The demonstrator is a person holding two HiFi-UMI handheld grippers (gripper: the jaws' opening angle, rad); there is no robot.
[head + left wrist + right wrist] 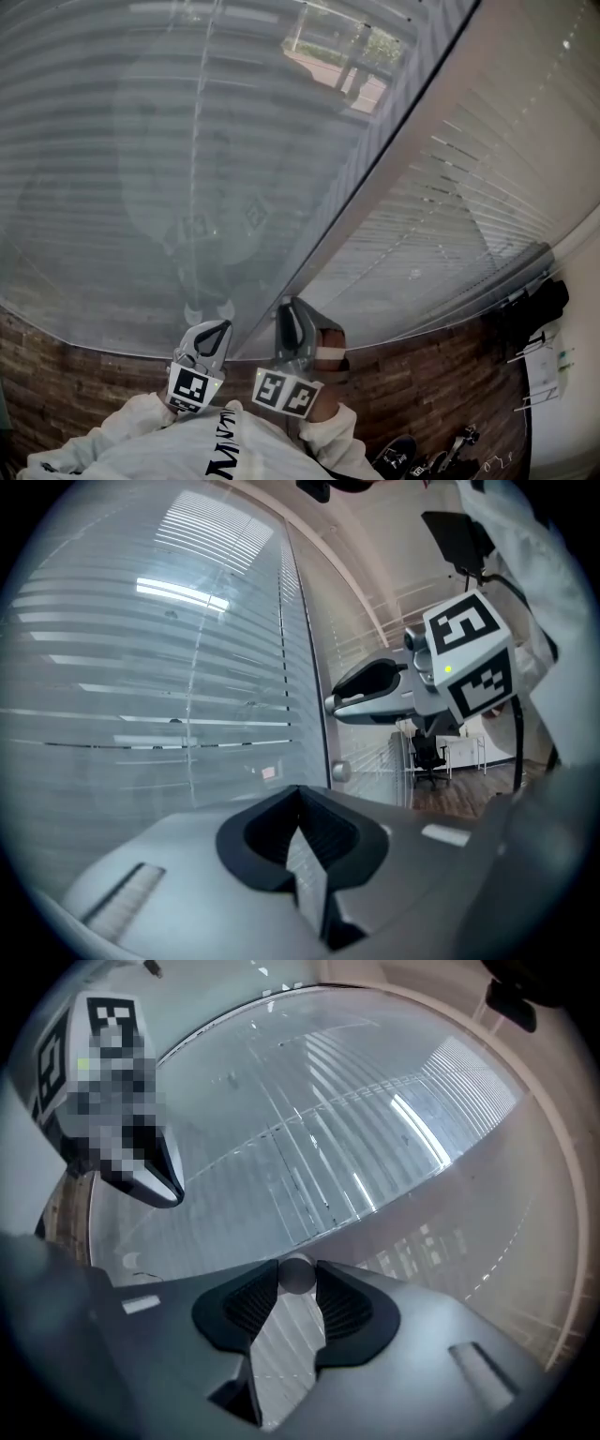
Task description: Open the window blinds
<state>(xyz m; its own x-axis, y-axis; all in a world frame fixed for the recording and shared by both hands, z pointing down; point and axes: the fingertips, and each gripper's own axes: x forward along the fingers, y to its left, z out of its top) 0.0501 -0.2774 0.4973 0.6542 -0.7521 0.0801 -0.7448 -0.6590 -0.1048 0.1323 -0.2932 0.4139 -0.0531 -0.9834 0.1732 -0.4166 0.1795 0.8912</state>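
The right gripper (298, 1284) pinches a small round knob (298, 1271) beside the window frame (322, 719). The blinds (319, 1147) hang just behind the glass, their slats spread across the whole pane. The left gripper (300, 797) hovers beside the right one, its jaws pressed together on nothing.

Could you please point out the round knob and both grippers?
knob (297, 1274), right gripper view, its rounded face.
right gripper (291, 306), head view, between its fingertips.
left gripper (223, 325), head view, between its fingertips.
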